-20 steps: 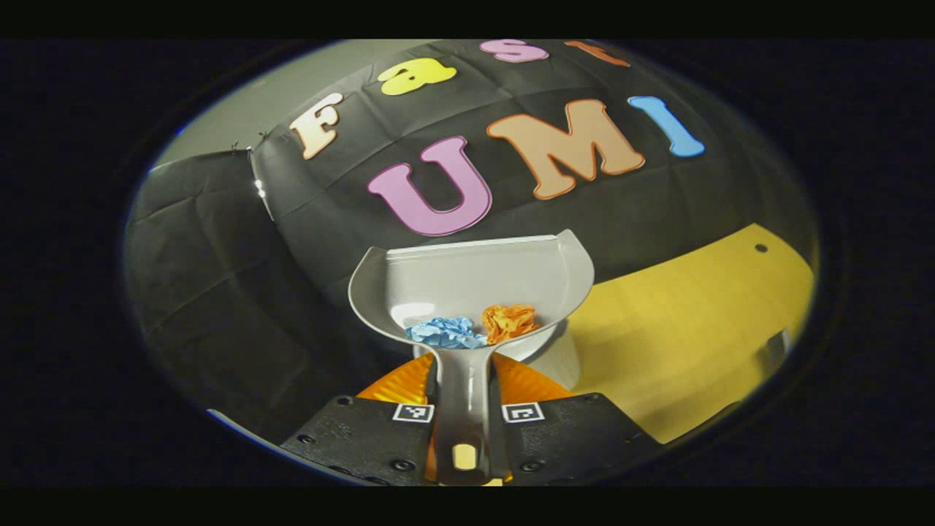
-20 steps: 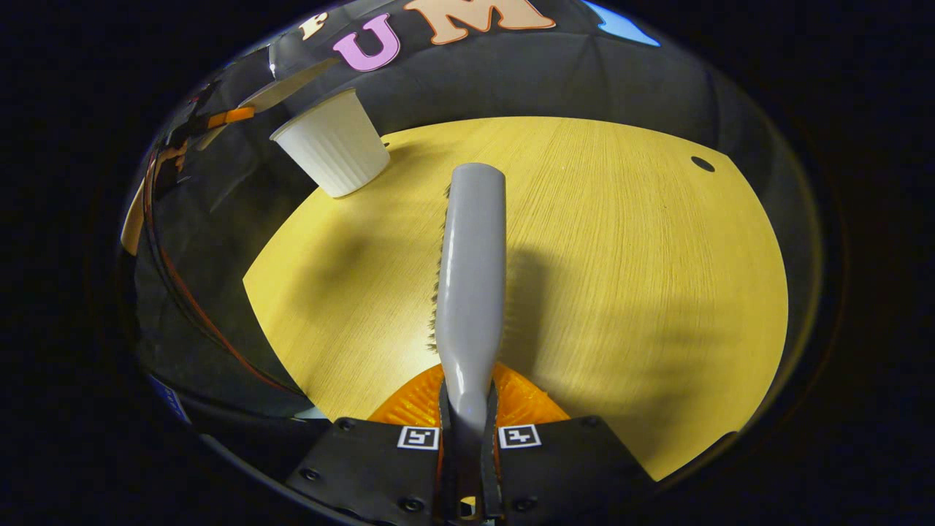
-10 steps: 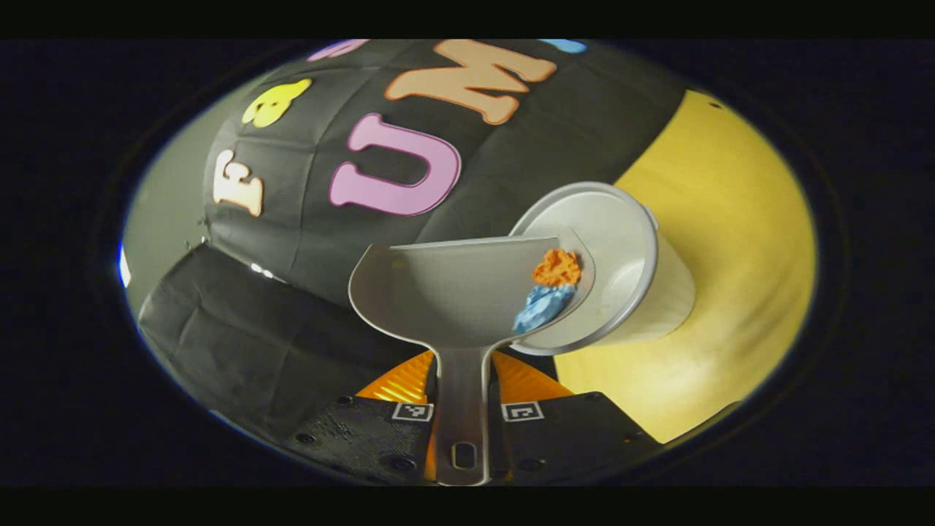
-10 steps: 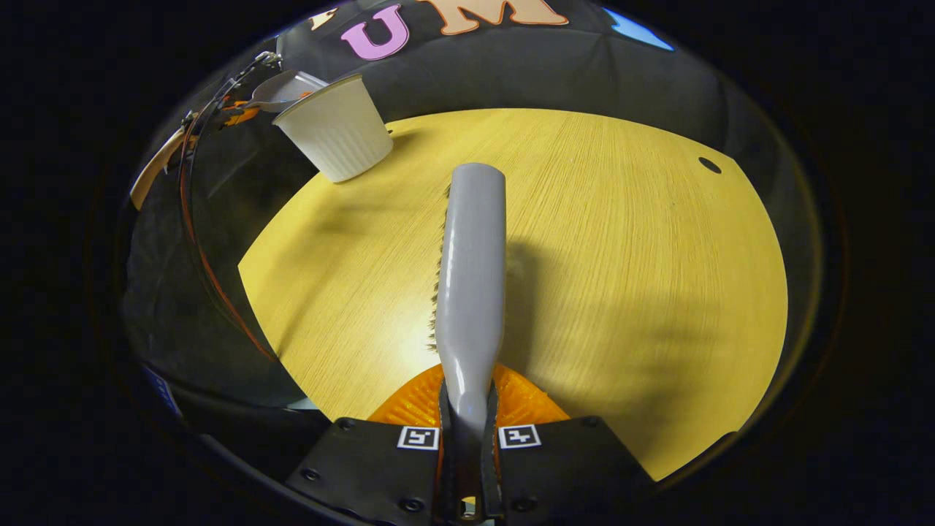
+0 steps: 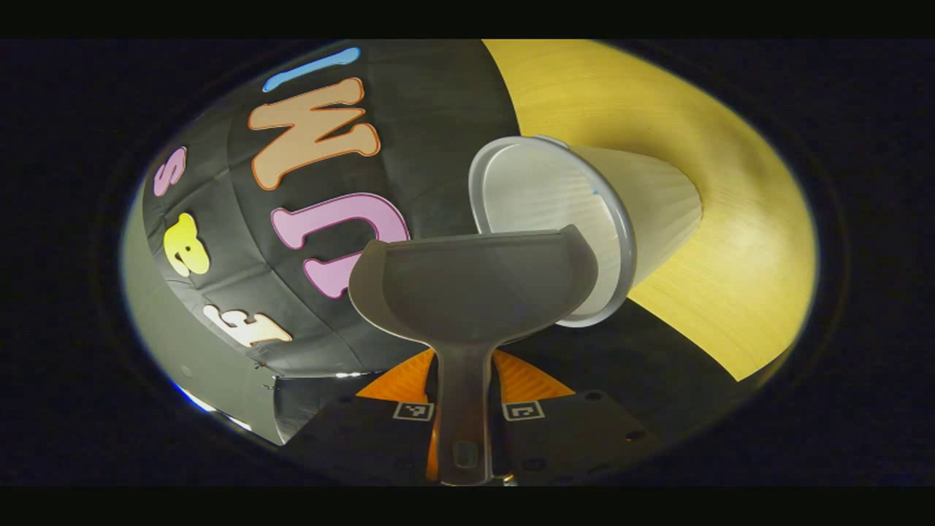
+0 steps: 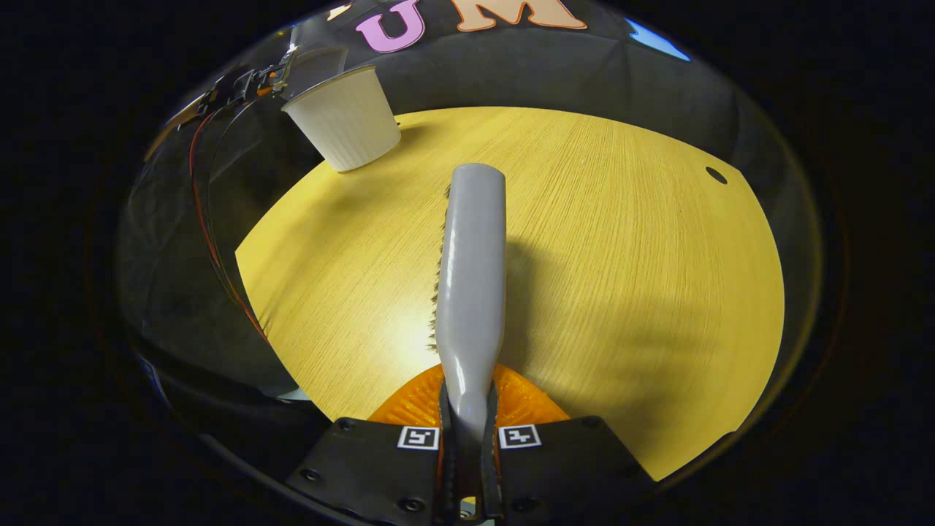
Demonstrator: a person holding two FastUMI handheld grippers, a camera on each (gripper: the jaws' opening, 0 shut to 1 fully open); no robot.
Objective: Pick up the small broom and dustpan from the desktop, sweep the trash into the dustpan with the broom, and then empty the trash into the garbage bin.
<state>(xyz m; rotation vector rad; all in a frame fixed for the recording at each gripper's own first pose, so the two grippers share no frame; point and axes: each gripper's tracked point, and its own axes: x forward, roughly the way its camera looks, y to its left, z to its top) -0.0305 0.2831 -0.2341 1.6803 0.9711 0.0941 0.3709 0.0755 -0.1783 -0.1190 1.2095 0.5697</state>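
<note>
Grey dustpan point(image 5: 471, 281), clamped by the left fingers point(image 5: 438, 420), has rolled over the bin point(image 5: 584, 219) and shows bare — emptying looks done (right fingers point(image 6: 445, 438) pinch the broom point(image 6: 473, 270) above the counter point(image 6: 621, 256)).

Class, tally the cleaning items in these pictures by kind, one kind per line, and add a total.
Dustpan: 1
Broom: 1
Garbage bin: 1
Hand-held gripper: 2 (left, right)
Total: 5
</note>
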